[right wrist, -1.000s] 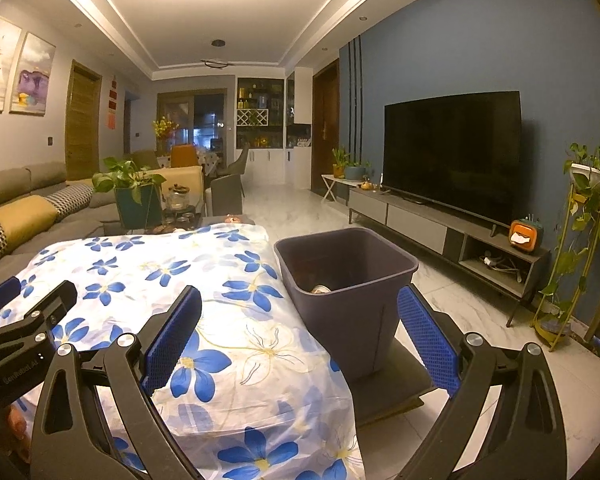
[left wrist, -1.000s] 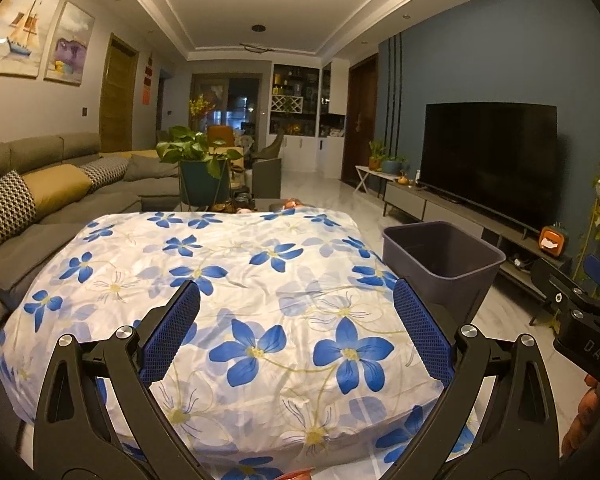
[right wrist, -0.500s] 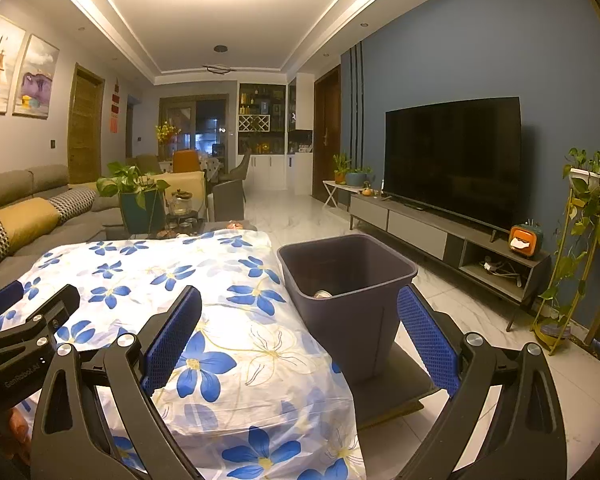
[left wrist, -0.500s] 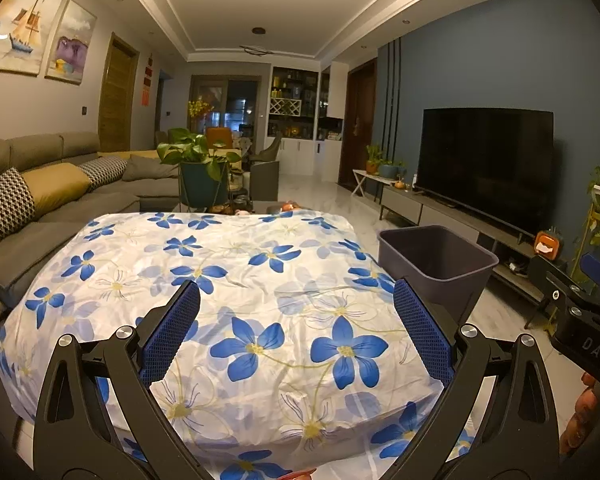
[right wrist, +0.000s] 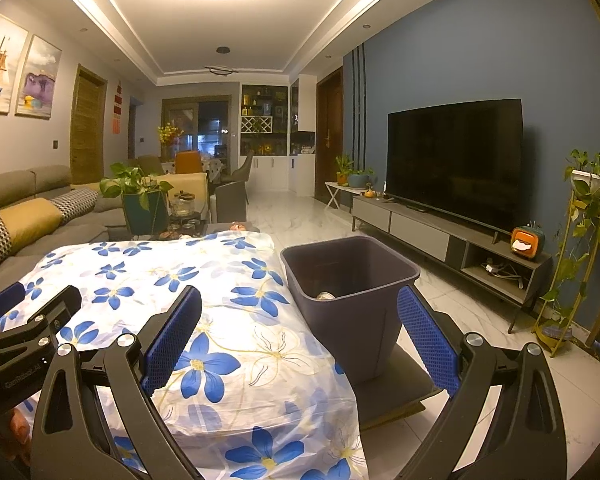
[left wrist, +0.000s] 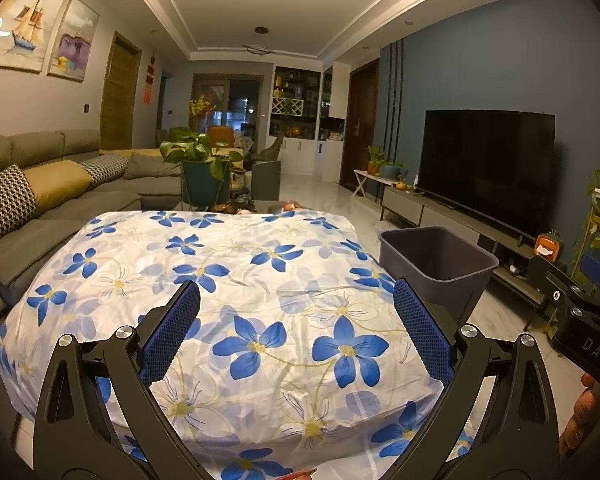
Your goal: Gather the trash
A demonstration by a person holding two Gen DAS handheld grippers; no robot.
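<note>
Setting: a living room with a grey sofa (left wrist: 60, 184) on the left and a dark television (right wrist: 456, 160) against a blue wall on the right.
Table: a low table draped in a white cloth with blue flowers (left wrist: 228, 280) fills the middle of both views.
Left gripper (left wrist: 296, 328): its two blue-padded fingers are spread wide over the near part of the cloth, with nothing between them.
Right gripper (right wrist: 300, 332): its fingers are also spread wide and empty, held above the table's right edge, with the bin seen between them.
Trash bin (right wrist: 352, 280): a dark grey, square-mouthed bin stands on a dark mat (right wrist: 396, 396) on the floor, just beside the table's right side.
Trash: one small pale item (right wrist: 327, 295) lies at the bottom of the bin; what it is cannot be told.
Cloth surface: no loose trash shows on it.
Far end: a potted green plant (left wrist: 200, 168) stands beyond the table.
</note>
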